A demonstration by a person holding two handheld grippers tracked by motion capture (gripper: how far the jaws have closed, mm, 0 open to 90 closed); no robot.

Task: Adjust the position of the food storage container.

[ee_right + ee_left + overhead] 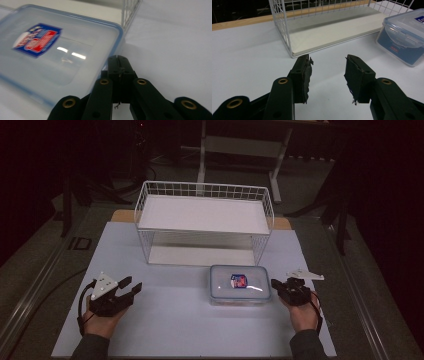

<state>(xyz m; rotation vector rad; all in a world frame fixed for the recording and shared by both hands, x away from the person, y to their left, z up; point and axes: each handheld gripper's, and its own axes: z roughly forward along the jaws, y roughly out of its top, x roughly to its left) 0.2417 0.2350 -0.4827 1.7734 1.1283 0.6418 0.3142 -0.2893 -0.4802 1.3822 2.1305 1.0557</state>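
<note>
The white wire rack (204, 220) stands at the back of the tabletop (175, 320). Just in front of it lies the lidded plastic container (240, 285), probably light, rigid and slick; its lid rim or side clips look the surest hold. The right gripper (278, 284), fingers pressed together and empty, sits at its right edge. The left gripper (130, 286), well apart, holds its fingers parted.
</note>
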